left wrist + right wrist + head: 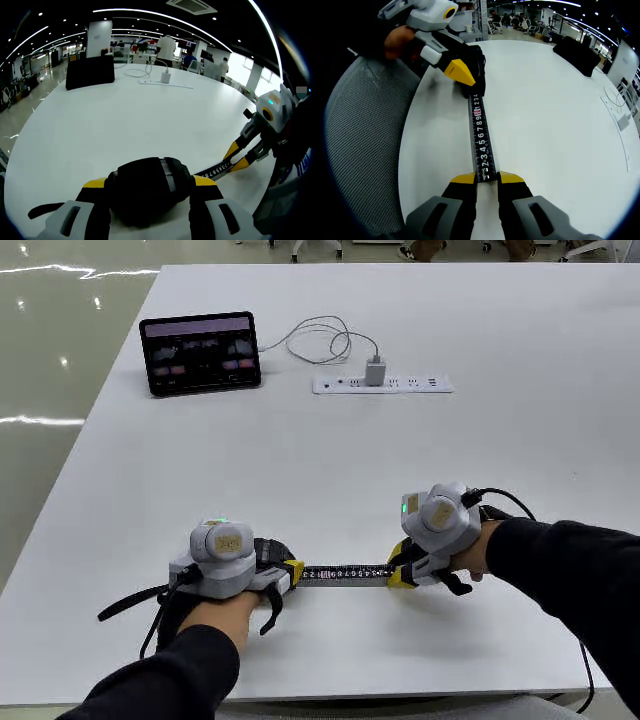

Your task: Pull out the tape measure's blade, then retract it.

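The tape measure's black case point(146, 197) is held on the white table point(400, 460), near its front edge, and is clamped from both sides by the yellow-tipped jaws of the left gripper point(150, 181). From the case the blade point(480, 132) is drawn out flat along the tabletop towards the right gripper point(487, 178), whose jaws are closed on the blade's free end, one yellow tip at each edge of it. In the right gripper view printed numerals are read along the exposed length, from the low numbers at the tip up to the mouth of the case, so that a short stretch is out and the rest is judged to be wound inside. The two grippers are seen near each other in the head view, with only that stretch of blade between them.

The pulling-out is therefore judged to be begun but hardly far advanced; whether more is meant to be drawn cannot be told from the pictures. The retraction is not yet done and is what is left of the task. A tablet point(200, 352) and a power strip point(385, 385) are left well apart at the far side of the table, out of the way of the work
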